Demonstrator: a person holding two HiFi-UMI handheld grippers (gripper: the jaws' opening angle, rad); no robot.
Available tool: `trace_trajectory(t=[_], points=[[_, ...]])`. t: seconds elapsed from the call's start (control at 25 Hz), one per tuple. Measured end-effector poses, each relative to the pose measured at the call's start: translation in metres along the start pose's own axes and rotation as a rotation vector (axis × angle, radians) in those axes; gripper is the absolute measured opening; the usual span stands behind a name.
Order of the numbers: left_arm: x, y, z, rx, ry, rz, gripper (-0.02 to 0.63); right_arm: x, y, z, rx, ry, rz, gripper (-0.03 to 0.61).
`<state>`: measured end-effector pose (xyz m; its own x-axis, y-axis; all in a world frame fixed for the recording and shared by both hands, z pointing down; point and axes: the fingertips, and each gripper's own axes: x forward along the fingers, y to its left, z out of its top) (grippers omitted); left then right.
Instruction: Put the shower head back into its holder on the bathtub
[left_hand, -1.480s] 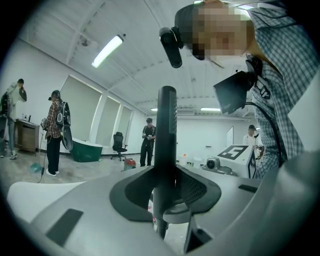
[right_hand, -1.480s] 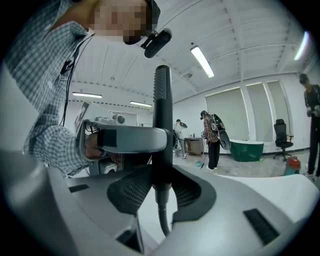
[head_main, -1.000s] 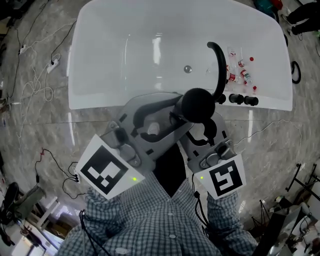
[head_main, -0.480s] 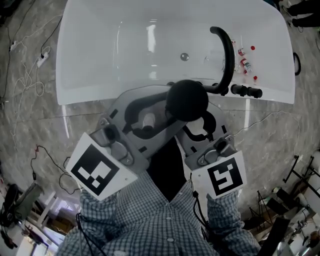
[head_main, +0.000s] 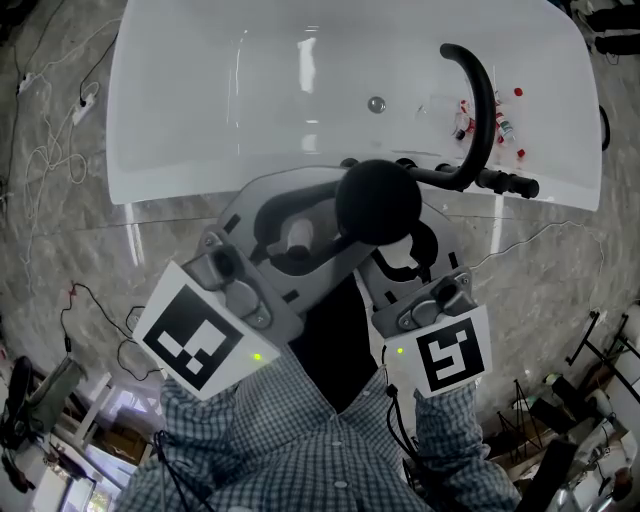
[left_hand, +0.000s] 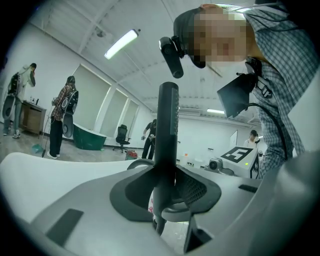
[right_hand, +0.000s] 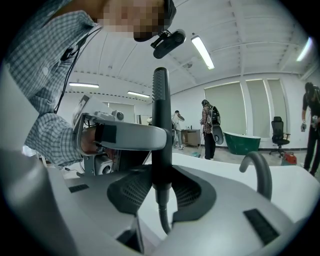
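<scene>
The left gripper (head_main: 332, 236) and right gripper (head_main: 396, 250), both clamped on the shower head (head_main: 378, 200), had sunk closer to the bathtub (head_main: 180, 185) rim, so seating it looked near.

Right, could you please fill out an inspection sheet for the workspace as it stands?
Surface: white bathtub on a marbled floor.
Job's things: black shower head held upright by the tub's near rim, not yet in a holder; black fittings on the rim beside a curved spout.
Clutter: small bottles inside the tub near the spout.
Grippers: left gripper and right gripper both clamp the shower head's handle.
Cables: loose cables on the floor left of the tub.
Surroundings: people and a green tub behind.
</scene>
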<state>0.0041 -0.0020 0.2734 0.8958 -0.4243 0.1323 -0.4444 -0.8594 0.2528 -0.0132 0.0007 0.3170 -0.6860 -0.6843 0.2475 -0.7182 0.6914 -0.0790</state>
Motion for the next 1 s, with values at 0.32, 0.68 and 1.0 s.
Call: trace_trajectory(t=[0.32,0.68,1.0], points=[[0.004,0.006,-0.016,-0.018,0.006,-0.012,0.138,0.005,-0.004,-0.016,0.005,0.019,0.0,0.12],[0.006,0.008,-0.03,0.0,0.031,-0.022,0.138,0.009,-0.004,-0.031,0.01,0.044,-0.009,0.12],[0.005,0.007,-0.037,0.0,0.039,-0.019,0.138,0.008,-0.002,-0.037,0.009,0.056,-0.007,0.12]])
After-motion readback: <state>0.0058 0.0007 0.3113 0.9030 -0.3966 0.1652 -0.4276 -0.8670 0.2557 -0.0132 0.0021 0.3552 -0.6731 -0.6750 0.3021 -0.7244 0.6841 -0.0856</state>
